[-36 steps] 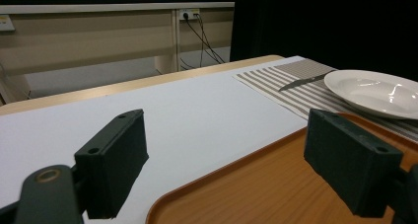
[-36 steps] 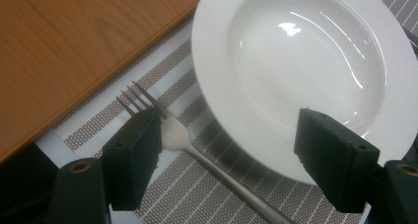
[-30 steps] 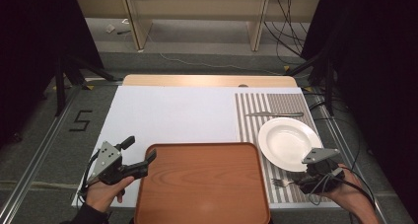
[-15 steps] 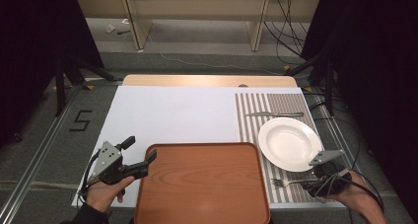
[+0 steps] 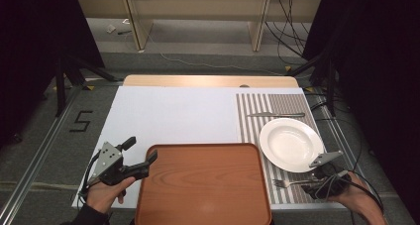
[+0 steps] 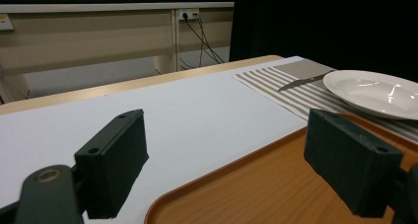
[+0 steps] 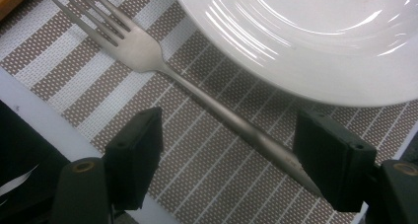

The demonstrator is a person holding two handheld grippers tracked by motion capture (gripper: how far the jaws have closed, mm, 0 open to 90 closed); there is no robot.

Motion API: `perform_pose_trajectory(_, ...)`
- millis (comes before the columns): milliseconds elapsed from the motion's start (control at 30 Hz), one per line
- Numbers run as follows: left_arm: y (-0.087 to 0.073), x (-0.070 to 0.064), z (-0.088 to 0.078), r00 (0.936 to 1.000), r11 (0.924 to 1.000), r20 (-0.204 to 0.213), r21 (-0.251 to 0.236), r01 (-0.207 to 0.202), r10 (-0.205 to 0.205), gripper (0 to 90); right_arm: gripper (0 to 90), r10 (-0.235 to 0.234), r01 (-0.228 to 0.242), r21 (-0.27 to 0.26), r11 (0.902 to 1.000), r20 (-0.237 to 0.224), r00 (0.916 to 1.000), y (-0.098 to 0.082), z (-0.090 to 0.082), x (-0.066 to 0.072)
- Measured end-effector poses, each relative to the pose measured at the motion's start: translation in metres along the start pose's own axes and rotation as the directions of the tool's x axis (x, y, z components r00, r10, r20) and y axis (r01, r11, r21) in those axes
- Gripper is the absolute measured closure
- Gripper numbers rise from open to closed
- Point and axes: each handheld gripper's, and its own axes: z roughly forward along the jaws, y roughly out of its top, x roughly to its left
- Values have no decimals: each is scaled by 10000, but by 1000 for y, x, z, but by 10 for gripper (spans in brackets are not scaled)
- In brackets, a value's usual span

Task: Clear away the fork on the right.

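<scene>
A steel fork (image 5: 288, 183) lies on the striped placemat (image 5: 252, 121), just in front of a white plate (image 5: 291, 144). My right gripper (image 5: 312, 186) is low over the fork's handle at the table's near right corner. In the right gripper view the fork (image 7: 148, 49) runs diagonally and its handle passes between the jaws of the right gripper (image 7: 234, 155), which stands open with the pads clear of the metal. My left gripper (image 5: 141, 151) is open at the left rim of a wooden tray (image 5: 203, 185), one jaw over the white sheet and one over the tray (image 6: 276, 184).
A knife (image 5: 275, 114) lies on the placemat beyond the plate. The white sheet (image 5: 173, 116) covers the left and middle of the table. The plate's rim (image 7: 320, 36) sits close above the fork handle. Shelving and cables stand behind the table.
My right gripper has sunk a little and come toward the table's near edge, down over the fork handle. The left gripper and the tray have stayed put.
</scene>
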Motion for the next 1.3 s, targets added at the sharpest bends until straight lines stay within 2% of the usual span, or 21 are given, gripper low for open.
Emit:
perform_pose_trajectory(233,0,0,0,10000,10000,9,5,-1,1,161,290,-147,148,30,9999,-120,9998,3,8,0)
perform_pose_trajectory(800,0,0,1,10000,10000,20,15,7,-7,162,328,-148,166,429,9989,-440,9989,4,20,-4)
perform_pose_trajectory(833,0,0,1,10000,10000,23,12,8,-8,161,335,-347,369,457,9983,-465,9983,5,21,-3)
perform_pose_trajectory(900,0,0,1,10000,10000,20,15,13,-13,161,346,-399,421,505,9978,-428,9983,5,20,-3)
perform_pose_trajectory(1033,0,0,1,10000,10000,29,15,1,-1,162,403,-507,540,644,9965,-515,9974,6,20,-2)
perform_pose_trajectory(1133,-1,0,1,10000,10000,34,34,1,-1,162,408,-443,485,710,9963,-601,9972,7,20,-3)
perform_pose_trajectory(1300,-1,-1,1,10000,10000,26,42,-8,8,162,506,-450,514,815,9953,-790,9959,8,19,-1)
